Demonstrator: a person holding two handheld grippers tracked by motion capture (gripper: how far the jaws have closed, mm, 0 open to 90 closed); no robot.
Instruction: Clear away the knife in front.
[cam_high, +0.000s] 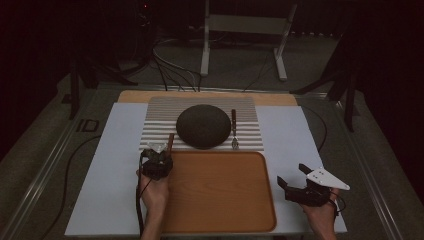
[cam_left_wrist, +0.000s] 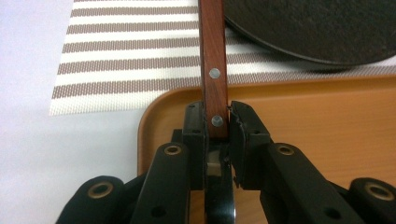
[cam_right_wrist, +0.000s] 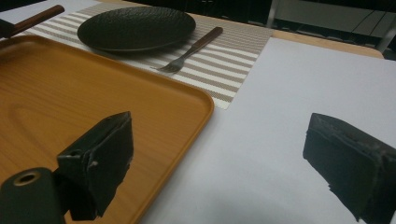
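Observation:
My left gripper is shut on a knife by its riveted wooden handle, over the far left corner of an orange tray. The handle points away toward the striped placemat, and the shiny blade runs back under the jaws. A dark round plate rests on the placemat, with a wooden-handled fork to its right. My right gripper is open and holds nothing, low over the white sheet right of the tray.
A white sheet covers the table around the tray and placemat. Beyond the table stand a white metal frame and dark stands, with cables across the floor.

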